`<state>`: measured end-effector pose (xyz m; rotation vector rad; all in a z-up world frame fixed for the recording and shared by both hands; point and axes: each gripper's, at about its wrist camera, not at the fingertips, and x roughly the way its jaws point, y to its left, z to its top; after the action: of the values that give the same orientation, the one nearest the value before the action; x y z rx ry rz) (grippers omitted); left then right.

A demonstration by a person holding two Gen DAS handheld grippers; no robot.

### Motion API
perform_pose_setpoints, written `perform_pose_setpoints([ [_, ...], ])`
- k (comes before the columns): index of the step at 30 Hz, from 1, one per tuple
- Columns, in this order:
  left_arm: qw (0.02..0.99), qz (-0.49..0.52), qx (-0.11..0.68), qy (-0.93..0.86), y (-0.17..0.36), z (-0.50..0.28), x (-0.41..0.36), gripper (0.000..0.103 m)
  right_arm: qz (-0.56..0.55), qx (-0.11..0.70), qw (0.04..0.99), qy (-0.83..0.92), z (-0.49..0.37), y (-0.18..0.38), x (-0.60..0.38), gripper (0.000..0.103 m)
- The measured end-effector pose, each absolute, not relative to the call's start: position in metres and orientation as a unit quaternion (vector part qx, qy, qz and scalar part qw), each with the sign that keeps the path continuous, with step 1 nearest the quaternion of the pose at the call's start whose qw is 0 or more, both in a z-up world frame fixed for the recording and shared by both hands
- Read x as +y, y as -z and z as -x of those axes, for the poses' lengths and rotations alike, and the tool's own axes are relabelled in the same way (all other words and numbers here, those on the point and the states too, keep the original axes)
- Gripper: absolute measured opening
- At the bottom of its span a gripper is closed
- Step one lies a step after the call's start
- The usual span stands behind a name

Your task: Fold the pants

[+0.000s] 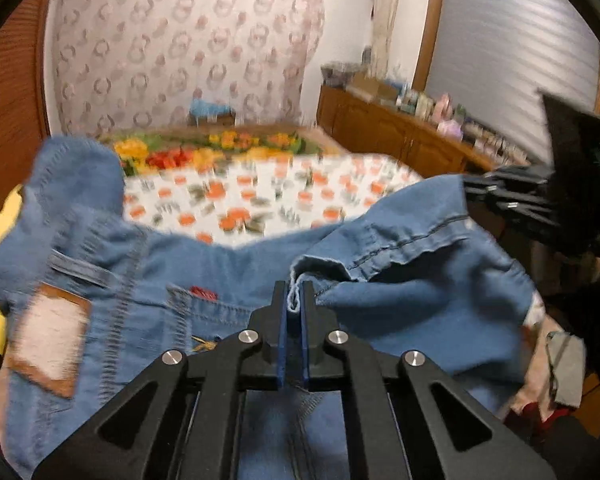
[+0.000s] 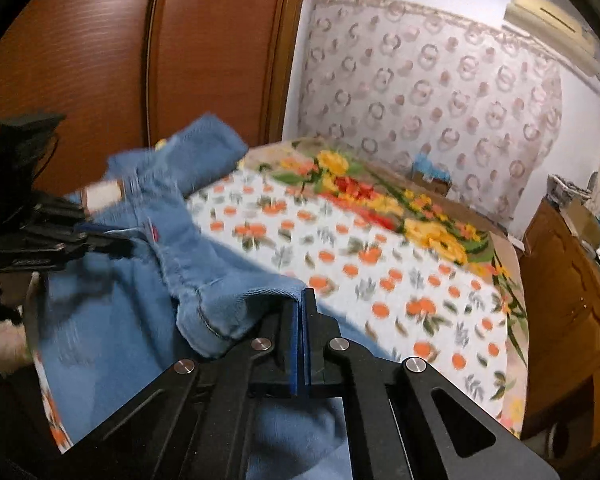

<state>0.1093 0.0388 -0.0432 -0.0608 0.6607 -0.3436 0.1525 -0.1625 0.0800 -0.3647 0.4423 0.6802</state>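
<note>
Pants of faded blue denim hang bunched between two black grippers above a bed. The left gripper has its blue-padded jaws pinched closed on a frayed fold of the denim edge at 6 o'clock in its own view. The right gripper is likewise clamped shut on a stitched edge of the fabric. Between them the cloth sags, its long axis running roughly from 9 to 3 o'clock in the left view; which end points where is unclear. A tan leather patch and a small red tab mark the waistband side toward 8 o'clock. Beneath lies a bedspread printed with orange fruit, soft and flat.
</note>
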Motion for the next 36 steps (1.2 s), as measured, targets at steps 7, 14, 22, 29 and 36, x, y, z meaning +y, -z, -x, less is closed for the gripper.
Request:
perform_pose_setpoints([
  [7, 0.952, 0.045, 0.264, 0.15, -0.01, -0.053, 0.077, 0.006, 0.156, 0.176, 0.901, -0.366, -0.147, -0.12, -0.137, 0.001],
  [14, 0.958, 0.051, 0.265, 0.1, -0.01, -0.021, 0.119, 0.006, 0.17, 0.165, 0.88, -0.413, -0.146, -0.131, -0.075, 0.001],
  [22, 0.944, 0.07, 0.317, 0.058, 0.035, -0.021, 0.151, 0.006, 0.2, 0.196, 0.854, -0.439, -0.169, -0.114, -0.014, 0.001],
  [29, 0.936, 0.061, 0.344, 0.034, 0.053, -0.025, 0.154, 0.038, 0.214, 0.254, 0.848, -0.412, -0.187, -0.092, 0.001, 0.036],
  [36, 0.946, 0.062, 0.314, 0.051, 0.04, -0.027, 0.149, 0.042, 0.17, 0.251, 0.864, -0.402, -0.185, -0.102, -0.033, 0.06],
])
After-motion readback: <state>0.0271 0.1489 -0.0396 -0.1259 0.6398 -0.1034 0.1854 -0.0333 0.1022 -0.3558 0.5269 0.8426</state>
